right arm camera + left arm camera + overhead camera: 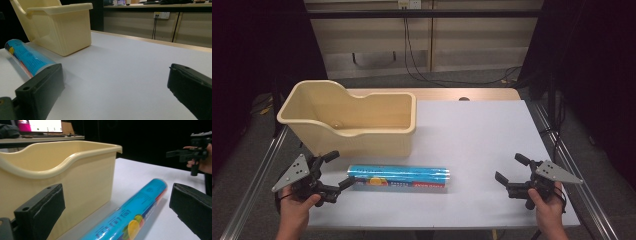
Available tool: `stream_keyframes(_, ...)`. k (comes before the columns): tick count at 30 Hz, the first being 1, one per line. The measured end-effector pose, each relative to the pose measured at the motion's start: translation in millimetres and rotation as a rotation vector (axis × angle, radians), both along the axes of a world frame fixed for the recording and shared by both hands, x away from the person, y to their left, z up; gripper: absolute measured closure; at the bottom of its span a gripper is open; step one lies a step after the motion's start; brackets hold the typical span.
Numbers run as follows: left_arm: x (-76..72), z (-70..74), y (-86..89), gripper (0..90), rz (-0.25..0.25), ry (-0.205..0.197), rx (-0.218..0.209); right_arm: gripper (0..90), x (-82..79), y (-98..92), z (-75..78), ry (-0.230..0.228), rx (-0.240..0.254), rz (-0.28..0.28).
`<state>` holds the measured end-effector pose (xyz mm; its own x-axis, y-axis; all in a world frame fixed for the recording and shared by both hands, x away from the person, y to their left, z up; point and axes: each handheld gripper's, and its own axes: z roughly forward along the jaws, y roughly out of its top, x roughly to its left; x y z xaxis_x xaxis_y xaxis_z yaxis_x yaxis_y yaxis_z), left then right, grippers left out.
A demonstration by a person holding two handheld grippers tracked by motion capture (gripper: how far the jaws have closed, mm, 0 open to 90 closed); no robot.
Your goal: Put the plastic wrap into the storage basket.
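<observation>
A blue roll in printed wrap (399,177) (130,216) (27,57) lies on its side near the front of the white table, just in front of a cream plastic tub (347,117) (50,180) (53,25). My left gripper (334,172) (117,210) is open at the roll's left end, and the roll's near end lies between its jaws without either pad touching it. At the front right, my right gripper (508,169) (115,87) stands open over bare table, well clear of the roll's other end.
The white table top (477,135) has metal rails along its left and right sides. A wooden strip runs along its far edge, with cables and a cabinet beyond. The person's right hand and its gripper (195,152) are seen across the table in the left gripper view.
</observation>
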<state>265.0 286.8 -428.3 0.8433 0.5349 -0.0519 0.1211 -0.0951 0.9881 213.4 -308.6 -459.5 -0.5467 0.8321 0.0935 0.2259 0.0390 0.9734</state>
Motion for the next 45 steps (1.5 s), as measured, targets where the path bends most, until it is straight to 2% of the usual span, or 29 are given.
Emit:
stream_keyframes(3, 2.4, 3.3, -7.7, 0.0, -0.001, 0.018, 0.015, 0.4, 0.1, -0.3, -0.1, 0.001, 0.000, 0.002)
stream_keyframes(6, 4.6, 6.8, -15.8, 0.0, -0.005, 0.048, 0.002, 0.4, 0.1, -0.8, -0.3, 0.001, 0.001, 0.001)
stream_keyframes(13, 7.9, 11.0, -33.3, 0.0, -0.022, 0.087, 0.040, 0.7, 0.4, -0.7, -0.6, 0.004, -0.005, 0.010)
stream_keyframes(25, 16.5, 17.3, -59.9, 0.0, -0.059, 0.108, 0.058, 0.8, 0.4, -1.0, -0.2, 0.003, -0.008, 0.016)
stream_keyframes(30, 21.6, 18.7, -71.0, 0.0, -0.080, 0.117, 0.080, 0.8, 0.1, -1.7, -0.2, 0.002, -0.006, 0.017)
stream_keyframes(37, 27.3, 19.4, -86.7, 0.0, -0.118, 0.128, 0.136, 0.8, 0.1, -2.1, -0.2, 0.002, -0.007, 0.017)
stream_keyframes(41, 29.8, 21.9, -97.3, 0.0, -0.148, 0.130, 0.196, 0.8, 0.0, -1.8, 0.0, 0.002, -0.012, 0.021)
stream_keyframes(43, 30.9, 22.9, -101.9, 0.0, -0.164, 0.139, 0.213, 0.8, -0.1, -1.8, 0.0, 0.003, -0.012, 0.022)
stream_keyframes(44, 31.8, 24.1, -106.1, 0.0, -0.176, 0.140, 0.244, 0.8, -0.1, -1.8, 0.0, 0.003, -0.014, 0.023)
stream_keyframes(45, 32.0, 24.8, -108.5, 0.0, -0.179, 0.140, 0.258, 0.8, 0.1, -1.8, -0.2, 0.004, -0.014, 0.025)
